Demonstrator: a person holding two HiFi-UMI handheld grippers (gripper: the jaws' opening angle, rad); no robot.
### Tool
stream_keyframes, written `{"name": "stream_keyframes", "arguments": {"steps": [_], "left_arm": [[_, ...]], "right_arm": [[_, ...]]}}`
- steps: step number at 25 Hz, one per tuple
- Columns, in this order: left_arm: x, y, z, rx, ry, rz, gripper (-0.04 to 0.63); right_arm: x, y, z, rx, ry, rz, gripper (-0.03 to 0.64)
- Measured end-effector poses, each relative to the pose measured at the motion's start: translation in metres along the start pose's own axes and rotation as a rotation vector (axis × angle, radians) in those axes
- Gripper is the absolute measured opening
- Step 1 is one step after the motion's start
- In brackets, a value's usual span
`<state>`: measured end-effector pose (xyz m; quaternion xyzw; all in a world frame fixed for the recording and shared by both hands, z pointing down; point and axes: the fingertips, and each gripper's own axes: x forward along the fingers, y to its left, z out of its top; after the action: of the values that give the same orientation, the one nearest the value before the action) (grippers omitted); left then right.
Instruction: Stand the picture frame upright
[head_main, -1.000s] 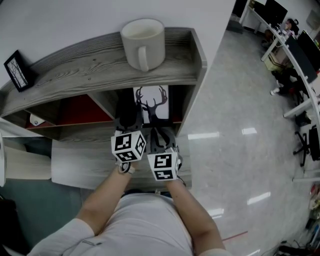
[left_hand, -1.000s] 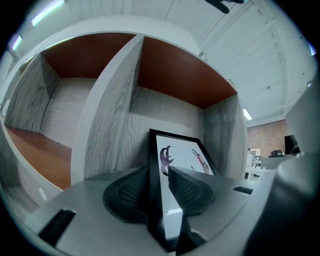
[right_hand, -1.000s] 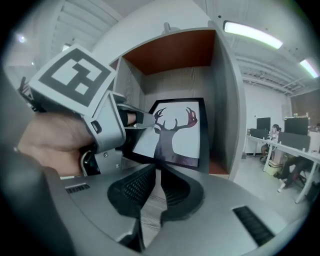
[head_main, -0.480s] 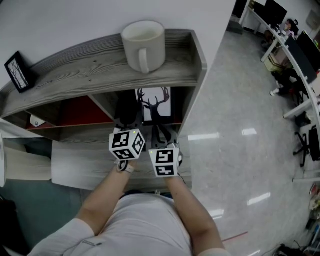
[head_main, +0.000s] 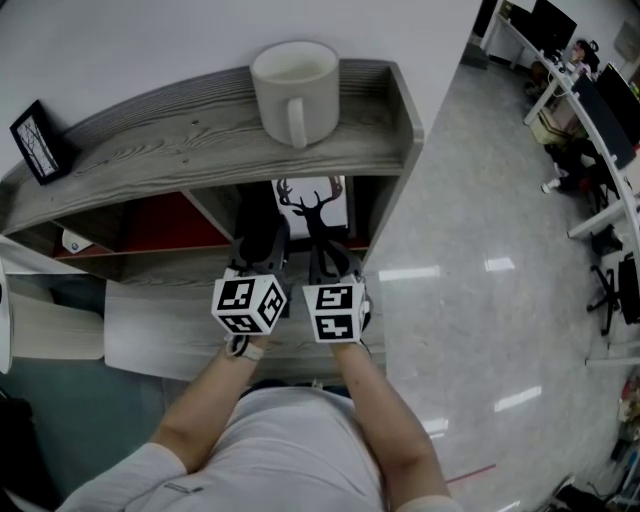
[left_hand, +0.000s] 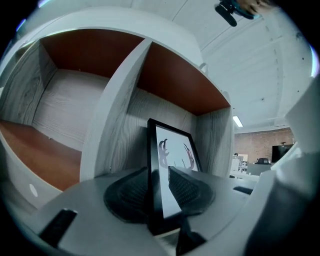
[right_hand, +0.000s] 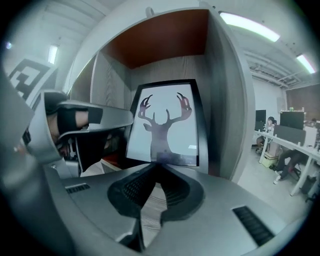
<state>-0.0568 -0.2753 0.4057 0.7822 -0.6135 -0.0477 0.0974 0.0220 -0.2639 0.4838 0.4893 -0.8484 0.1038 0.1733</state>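
Note:
The picture frame (head_main: 313, 203), black-edged with a deer silhouette on white, stands nearly upright in the shelf's right compartment. My left gripper (head_main: 268, 224) is shut on the frame's left edge; in the left gripper view the black edge of the frame (left_hand: 152, 165) sits clamped between the pads of that gripper (left_hand: 160, 187). My right gripper (head_main: 323, 240) is just to the right, shut, and in the right gripper view its tips (right_hand: 159, 167) meet at the bottom edge of the frame (right_hand: 165, 125). Nothing shows between its jaws. The left gripper (right_hand: 85, 117) appears at that view's left.
A large white mug (head_main: 296, 88) stands on the grey wooden shelf top (head_main: 180, 140), directly above the frame's compartment. A small black frame (head_main: 33, 142) leans at the top's left end. A divider wall (left_hand: 107, 125) separates the red-backed left compartment. Shiny floor lies to the right.
The right gripper has shifted a little to the right and toward the frame. The left gripper keeps its hold on the frame's edge with little movement.

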Motion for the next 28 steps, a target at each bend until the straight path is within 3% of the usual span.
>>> {"name": "stream_keyframes", "arguments": {"steps": [11,28], "left_arm": [[-0.031,0.006,-0.013,-0.002,0.055,-0.028,0.118],[-0.096,0.034,-0.048,-0.015,0.140,0.013,0.118]], "right_arm": [[0.015,0.010,0.005,-0.009,0.057,-0.005,0.041],[0.037,0.003,0.012,-0.024,0.113,-0.028,0.041]]}}
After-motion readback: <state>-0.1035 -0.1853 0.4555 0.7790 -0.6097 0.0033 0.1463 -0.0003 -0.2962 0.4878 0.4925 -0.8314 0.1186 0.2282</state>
